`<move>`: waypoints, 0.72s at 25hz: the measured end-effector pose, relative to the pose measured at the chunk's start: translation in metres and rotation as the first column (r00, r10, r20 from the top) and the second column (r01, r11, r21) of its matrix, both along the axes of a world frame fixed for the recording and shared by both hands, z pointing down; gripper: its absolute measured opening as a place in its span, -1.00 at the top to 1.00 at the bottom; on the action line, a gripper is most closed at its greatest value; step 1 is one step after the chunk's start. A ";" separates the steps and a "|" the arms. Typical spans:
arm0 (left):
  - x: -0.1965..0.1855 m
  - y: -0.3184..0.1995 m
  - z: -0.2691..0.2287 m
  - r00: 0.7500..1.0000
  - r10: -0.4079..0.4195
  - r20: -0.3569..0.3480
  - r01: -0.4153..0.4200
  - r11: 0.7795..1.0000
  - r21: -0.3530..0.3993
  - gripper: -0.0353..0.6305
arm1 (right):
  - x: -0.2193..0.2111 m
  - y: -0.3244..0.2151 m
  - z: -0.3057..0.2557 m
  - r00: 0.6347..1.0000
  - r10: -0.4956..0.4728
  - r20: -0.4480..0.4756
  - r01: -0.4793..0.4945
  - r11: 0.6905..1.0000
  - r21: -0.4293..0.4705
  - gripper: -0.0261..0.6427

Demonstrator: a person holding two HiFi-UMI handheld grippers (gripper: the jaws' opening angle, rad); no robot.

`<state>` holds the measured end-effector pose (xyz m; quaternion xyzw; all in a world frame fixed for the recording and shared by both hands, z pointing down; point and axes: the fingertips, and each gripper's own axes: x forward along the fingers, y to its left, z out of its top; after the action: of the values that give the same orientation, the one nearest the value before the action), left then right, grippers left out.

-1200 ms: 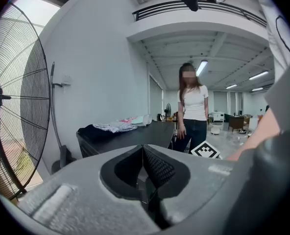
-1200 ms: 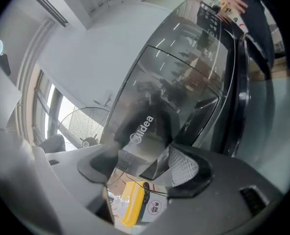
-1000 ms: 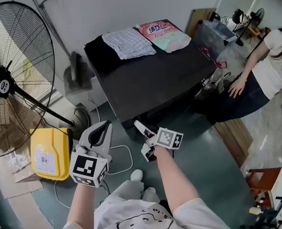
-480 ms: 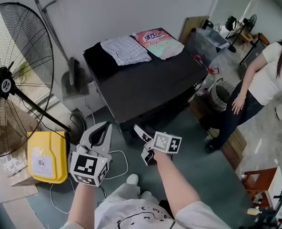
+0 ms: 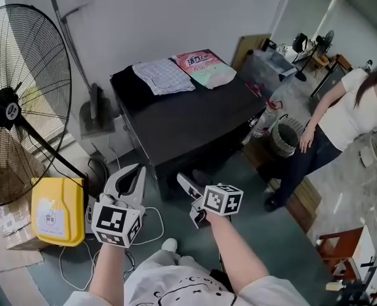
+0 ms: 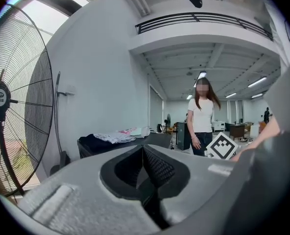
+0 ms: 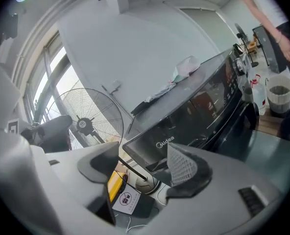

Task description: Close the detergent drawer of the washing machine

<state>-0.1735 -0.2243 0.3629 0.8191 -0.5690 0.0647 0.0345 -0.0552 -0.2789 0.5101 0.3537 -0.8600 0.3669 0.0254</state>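
The black washing machine [image 5: 195, 116] stands ahead of me, with a checked cloth [image 5: 163, 75] and a pink detergent bag [image 5: 204, 67] on its lid. In the right gripper view its front [image 7: 204, 106] faces me, and the upper left panel carries a Midea logo [image 7: 164, 143]. Whether the drawer there stands out I cannot make out. My left gripper [image 5: 137, 169] [image 6: 143, 147] is shut and empty, low and left of the machine. My right gripper [image 5: 192, 200] [image 7: 142, 163] is open with nothing between its fingers, held short of the machine's front corner.
A big standing fan [image 5: 13, 101] and a yellow box [image 5: 53, 210] are at the left, with white cables [image 5: 151, 225] on the floor. A dustpan [image 5: 96, 116] leans by the wall. A person [image 5: 338, 126] stands at the right beside a bucket [image 5: 284, 136] and cluttered shelves.
My view has drawn back a little from the machine. The person at the right has straightened up and stepped away, and a bucket now shows. Both grippers keep their places and states.
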 end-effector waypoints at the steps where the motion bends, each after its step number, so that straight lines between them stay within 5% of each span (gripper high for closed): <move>1: 0.000 0.003 -0.002 1.000 -0.007 -0.001 0.007 1.000 0.005 0.84 | 0.003 0.004 -0.005 1.000 -0.002 -0.003 0.002 1.000 0.015 0.00; 10: 0.000 0.030 -0.020 0.997 -0.076 -0.028 0.077 0.996 0.045 0.84 | 0.028 0.037 -0.055 0.998 -0.033 -0.061 0.043 0.985 0.169 0.01; 18: 0.011 0.049 -0.045 0.996 -0.084 -0.032 0.086 0.991 0.100 0.84 | 0.048 0.069 -0.120 0.988 -0.022 -0.154 0.079 0.924 0.373 0.08</move>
<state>-0.1621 -0.1752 0.3180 0.7956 -0.6054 0.0228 0.0034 -0.0067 -0.2099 0.3897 0.3557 -0.9192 0.1663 0.0295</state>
